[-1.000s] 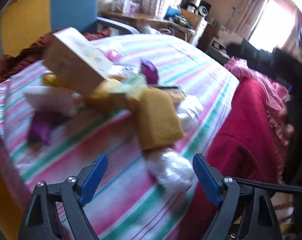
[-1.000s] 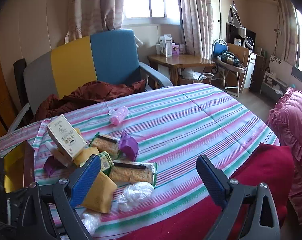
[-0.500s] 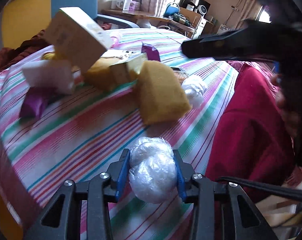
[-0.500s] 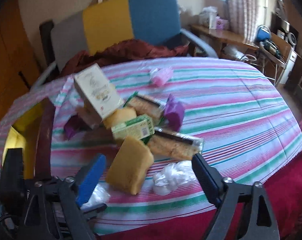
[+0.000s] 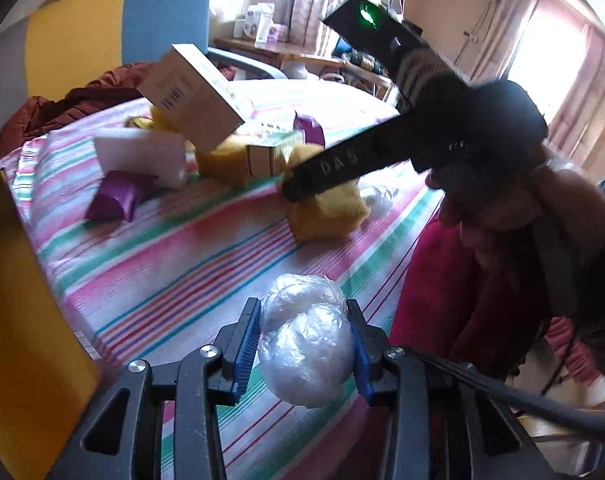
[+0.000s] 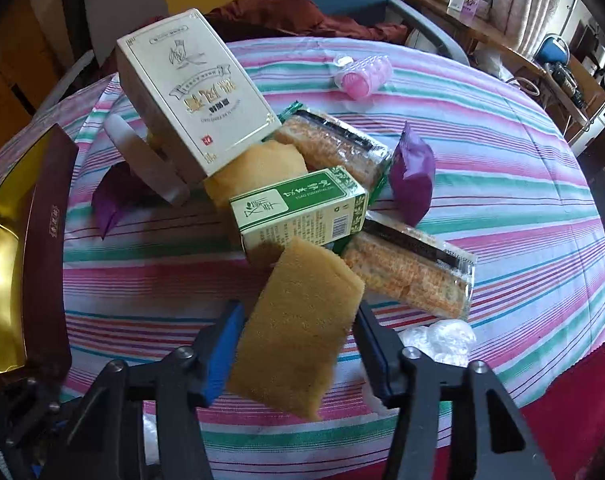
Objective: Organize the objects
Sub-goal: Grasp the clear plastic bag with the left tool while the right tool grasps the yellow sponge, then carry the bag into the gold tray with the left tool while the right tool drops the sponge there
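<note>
The right gripper points steeply down with a yellow sponge between its jaws. The jaws are closing; the left pad appears to meet the sponge's left edge, while on the right a thin gap may remain, so full contact cannot be confirmed. The sponge's long axis runs from the near jaw gap up and away to the far left, where its far corner lies against the green box. The jaws thus straddle the short axis, which suits a grip.

The left gripper is clamped on a bag ball at the near table edge, above the striped cloth.

Just right of the sponge lie a second bag ball and a snack pack. Judgement: the sponge should lift toward the near side, clear of the green box.
</note>
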`<state>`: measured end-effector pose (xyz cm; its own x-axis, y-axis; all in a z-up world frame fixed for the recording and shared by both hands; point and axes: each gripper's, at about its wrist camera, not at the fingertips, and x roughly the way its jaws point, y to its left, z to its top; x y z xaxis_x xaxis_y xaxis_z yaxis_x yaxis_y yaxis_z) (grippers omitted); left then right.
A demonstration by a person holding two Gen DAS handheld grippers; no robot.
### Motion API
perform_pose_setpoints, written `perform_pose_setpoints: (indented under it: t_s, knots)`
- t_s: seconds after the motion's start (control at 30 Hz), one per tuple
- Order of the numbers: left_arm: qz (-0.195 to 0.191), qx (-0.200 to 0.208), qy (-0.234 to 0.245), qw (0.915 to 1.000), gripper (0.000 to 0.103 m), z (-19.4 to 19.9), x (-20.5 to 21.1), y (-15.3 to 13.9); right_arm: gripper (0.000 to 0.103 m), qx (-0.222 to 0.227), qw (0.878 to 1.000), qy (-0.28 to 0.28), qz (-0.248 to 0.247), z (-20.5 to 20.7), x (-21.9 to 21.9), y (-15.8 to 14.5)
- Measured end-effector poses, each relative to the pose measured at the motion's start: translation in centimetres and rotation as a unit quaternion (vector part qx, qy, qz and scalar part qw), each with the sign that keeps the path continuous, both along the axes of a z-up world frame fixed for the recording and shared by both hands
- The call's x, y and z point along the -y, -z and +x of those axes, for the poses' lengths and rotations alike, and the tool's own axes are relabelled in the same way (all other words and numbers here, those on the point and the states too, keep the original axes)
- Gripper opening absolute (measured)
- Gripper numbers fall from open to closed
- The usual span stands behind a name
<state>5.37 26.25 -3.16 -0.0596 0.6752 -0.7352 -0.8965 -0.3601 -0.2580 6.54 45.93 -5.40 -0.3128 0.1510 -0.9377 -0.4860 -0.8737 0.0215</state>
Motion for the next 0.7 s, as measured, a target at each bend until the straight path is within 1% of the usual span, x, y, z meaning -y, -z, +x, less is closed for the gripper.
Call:
perform_pose_setpoints:
  t_s: [0.07, 0.17, 0.2, 0.27, 0.37, 0.47, 0.53, 0.63, 0.7]
  knots:
    - [0.011, -0.002, -0.010, 0.9999, 0.041, -0.4, 1.0, -0.8, 0.053, -0.013, 1.000, 0.001, -0.013, 0.7, 0.1, -0.6]
    - [0.031, -0.002, -0.029, 0.9991, 0.041, -1.6, 2.3, -2.0, 0.053, -0.027, 1.000, 0.001, -0.003, 2.0, 0.6, -1.8]
    - [0.038, -0.002, -0.041, 0.9984, 0.041, -2.0, 3.1, -2.7, 0.053, -0.038, 0.999, 0.001, -0.002, 2.5, 0.8, -2.4]
    - [0.047, -0.002, -0.061, 0.9970, 0.041, -2.3, 3.3, -2.5, 0.053, -0.064, 0.998, -0.004, -0.001, 3.4, 1.4, -3.7]
    - [0.053, -0.008, -0.097, 0.9939, 0.042, -3.3, 5.4, -2.7, 0.053, -0.098, 0.995, -0.020, 0.009, 3.5, 2.7, -5.7]
    - [0.056, -0.021, -0.143, 0.9879, 0.042, -4.6, 9.3, -3.5, 0.053, -0.133, 0.989, -0.069, -0.002, 2.4, 5.0, -7.3]
    - [0.051, -0.032, -0.178, 0.9821, 0.042, -5.3, 11.9, -3.6, 0.053, -0.145, 0.984, -0.100, -0.007, 1.3, 7.0, -7.8]
    - [0.035, -0.041, -0.231, 0.9713, 0.042, -6.5, 15.3, -3.2, 0.053, -0.158, 0.976, -0.146, -0.022, -1.2, 10.7, -8.2]
    - [0.018, -0.048, -0.268, 0.9620, 0.042, -7.1, 17.7, -2.4, 0.053, -0.162, 0.970, -0.179, -0.033, -3.0, 13.7, -8.2]
